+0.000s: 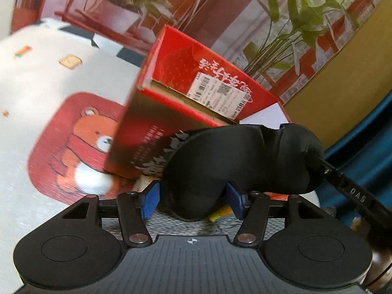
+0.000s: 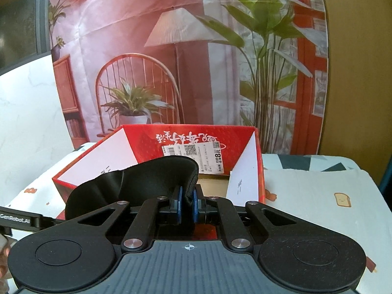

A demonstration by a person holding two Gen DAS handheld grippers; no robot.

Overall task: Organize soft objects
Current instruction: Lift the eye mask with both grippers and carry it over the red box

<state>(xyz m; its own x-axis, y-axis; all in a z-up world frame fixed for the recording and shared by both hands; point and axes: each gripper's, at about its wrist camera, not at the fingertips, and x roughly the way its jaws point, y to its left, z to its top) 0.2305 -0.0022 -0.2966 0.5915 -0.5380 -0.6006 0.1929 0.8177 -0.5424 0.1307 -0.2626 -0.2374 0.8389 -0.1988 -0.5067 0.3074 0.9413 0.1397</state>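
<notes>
1. Left wrist view: the left claw (image 1: 192, 197) stands wide, its blue pads either side of the black sleep mask (image 1: 245, 161) without pressing; the red box (image 1: 193, 93) lies beyond.
2. Right wrist view: the right claw (image 2: 187, 204) pinches the sleep mask's (image 2: 137, 183) padded edge above the box (image 2: 242, 144). It looks light and floppy, so an edge grip suits.

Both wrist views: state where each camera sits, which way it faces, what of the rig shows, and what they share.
Left wrist: sits on the left claw, looking forward and down at the red box on the bear-print cloth; its blue pads stand apart around the black eye mask.
Right wrist: sits on the right claw, facing the box's open top and the printed room backdrop; its pads pinch the mask's edge.
Shared: the mask, the box, the backdrop.
</notes>
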